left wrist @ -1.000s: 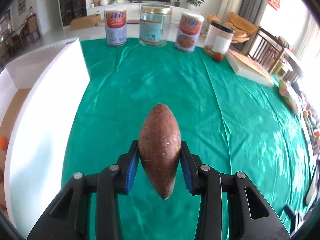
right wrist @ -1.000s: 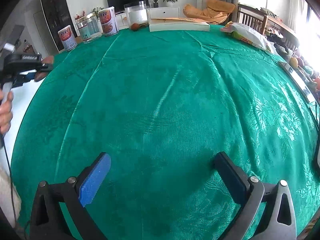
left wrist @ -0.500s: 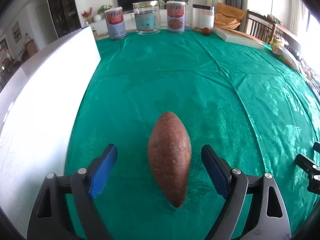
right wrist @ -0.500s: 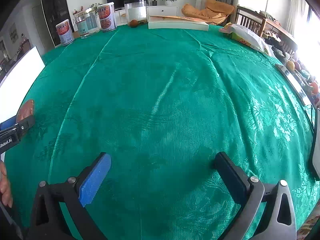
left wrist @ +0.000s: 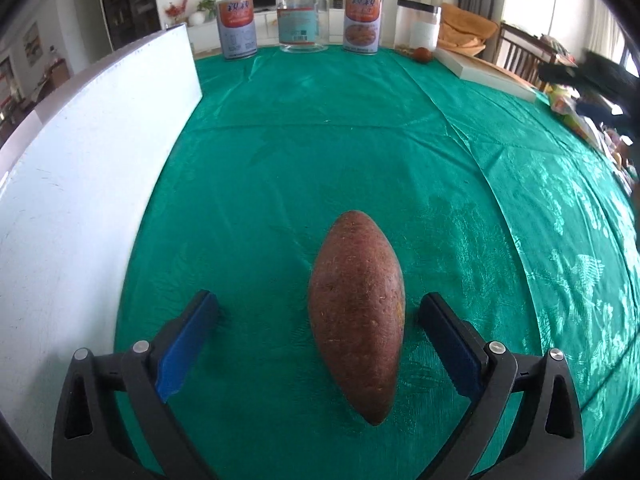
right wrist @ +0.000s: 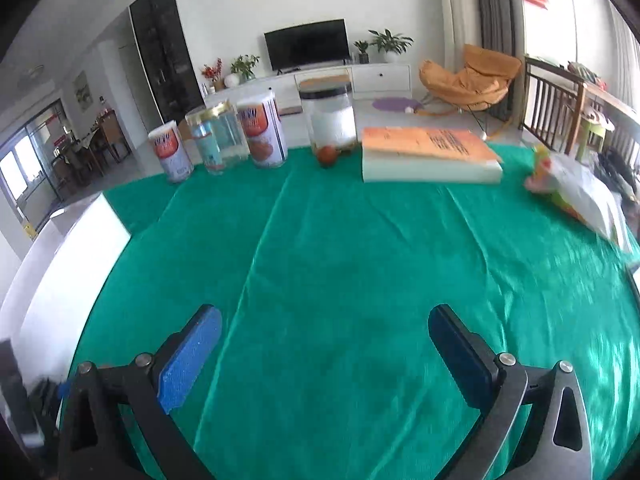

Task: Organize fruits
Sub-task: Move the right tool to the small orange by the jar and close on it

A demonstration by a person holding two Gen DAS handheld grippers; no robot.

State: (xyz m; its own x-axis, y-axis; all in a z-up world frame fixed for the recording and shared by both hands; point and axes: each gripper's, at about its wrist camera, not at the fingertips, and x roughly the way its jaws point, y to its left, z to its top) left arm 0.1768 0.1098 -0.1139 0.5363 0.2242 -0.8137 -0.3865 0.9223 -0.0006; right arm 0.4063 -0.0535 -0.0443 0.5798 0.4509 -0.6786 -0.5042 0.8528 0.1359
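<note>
The left gripper (left wrist: pixel 318 314) is being held wide apart, its jaws having just been opening, and nothing is being pressed by its blue pads (left wrist: pixel 186 346). Between them a sweet potato (left wrist: pixel 356 314) is lying on the green cloth (left wrist: pixel 320 140) — nearer the right-hand pad, yet apart from both, with one pointed end aimed at the camera and the other away. Just to the left of the gripper a white board (left wrist: pixel 76 184) is standing on edge along the cloth's border.

The right gripper (right wrist: pixel 325 334) is likewise being held open, with only bare cloth (right wrist: pixel 340 248) between its fingers; this view is being blurred toward its right side.

At the far end of the table a row is standing: a tin (left wrist: pixel 237 28), a glass jar (left wrist: pixel 302 18), a second tin (left wrist: pixel 362 20) and a black-lidded jar (left wrist: pixel 418 24). A small reddish fruit (right wrist: pixel 327 155) is lying just in front of that last jar, beside a thick book (right wrist: pixel 428 154) — its orange cover facing up. Further right a plastic bag (right wrist: pixel 576 192) is lying at the cloth's edge; its contents cannot be told.
</note>
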